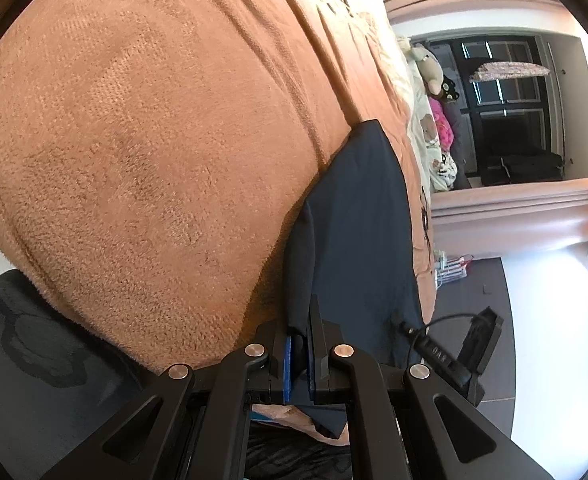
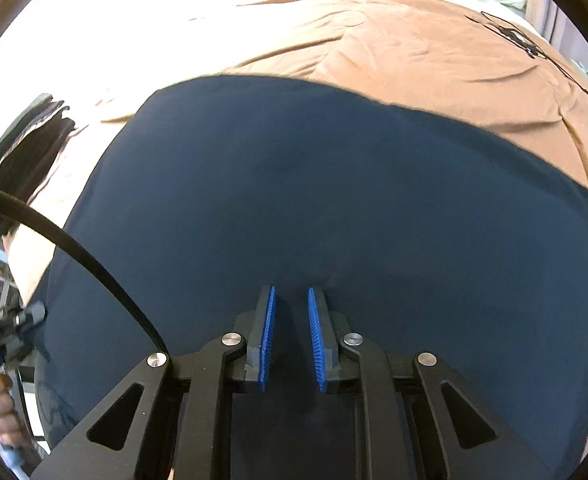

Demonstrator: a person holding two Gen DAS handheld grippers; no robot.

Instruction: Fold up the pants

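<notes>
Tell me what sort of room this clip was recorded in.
Most likely a bedroom. The navy pants lie spread on a bed covered with a tan blanket, stuffed toys sit by the pillows at its far end, and a large window with curtains stands beyond it.

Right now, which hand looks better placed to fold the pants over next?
Probably the left: the left gripper is clamped on the dark pants' edge, while the right gripper hangs over them with nothing between its pads.

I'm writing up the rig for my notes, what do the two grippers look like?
Both are matte black linkage frames with round silver pivot pins and ribbed blue pads lining the jaws. The left gripper has a black cable beside it; the right gripper also has one.
</notes>
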